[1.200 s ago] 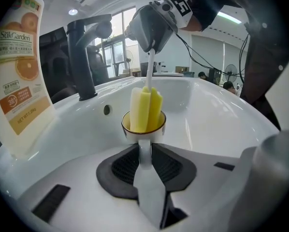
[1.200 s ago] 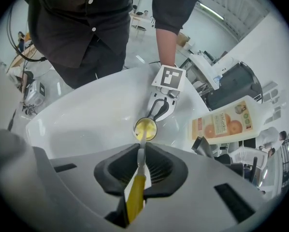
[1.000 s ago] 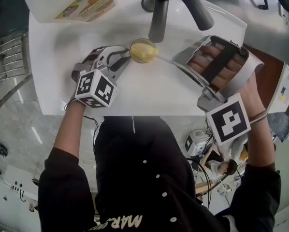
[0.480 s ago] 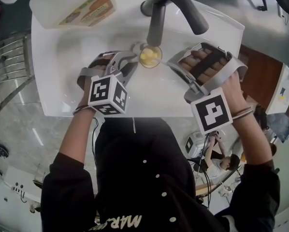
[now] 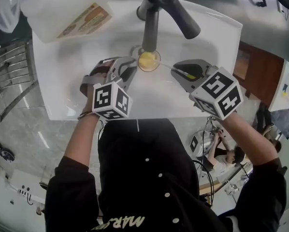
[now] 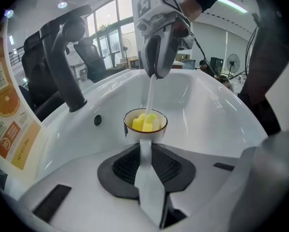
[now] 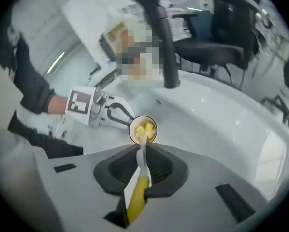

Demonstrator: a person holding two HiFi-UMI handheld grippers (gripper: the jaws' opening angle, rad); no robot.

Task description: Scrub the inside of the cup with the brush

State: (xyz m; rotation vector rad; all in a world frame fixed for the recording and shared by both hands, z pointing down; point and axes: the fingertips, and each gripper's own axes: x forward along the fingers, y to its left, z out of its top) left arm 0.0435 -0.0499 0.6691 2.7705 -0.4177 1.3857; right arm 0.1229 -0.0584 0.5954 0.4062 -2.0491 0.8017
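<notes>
– White sink basin (image 5: 77,81) spreads out below you, with the dark faucet (image 5: 151,23) at its far side and a pale jug (image 5: 67,13) with an orange label lying at the far left corner.

– And your cup (image 5: 149,61) is in the middle of that basin, just below the spout, white with a brown rim, its mouth facing up.

– Your left forearm comes in from the near edge. Your left gripper (image 5: 128,65) slants down and to the right toward the cup, its marker cube on top.

– Its jaws are pinched on the cup's white handle; the left gripper view shows the handle running straight between them.

– Your right gripper (image 5: 183,71) reaches in from the right, angled down and leftward, with its marker cube turned up toward your head.

– That one is clamped on the yellow grip of the brush (image 7: 137,192). The pale stem runs out from the jaws to the cup.

– The yellow sponge head (image 6: 144,122) is inside the cup, below the rim.
</notes>
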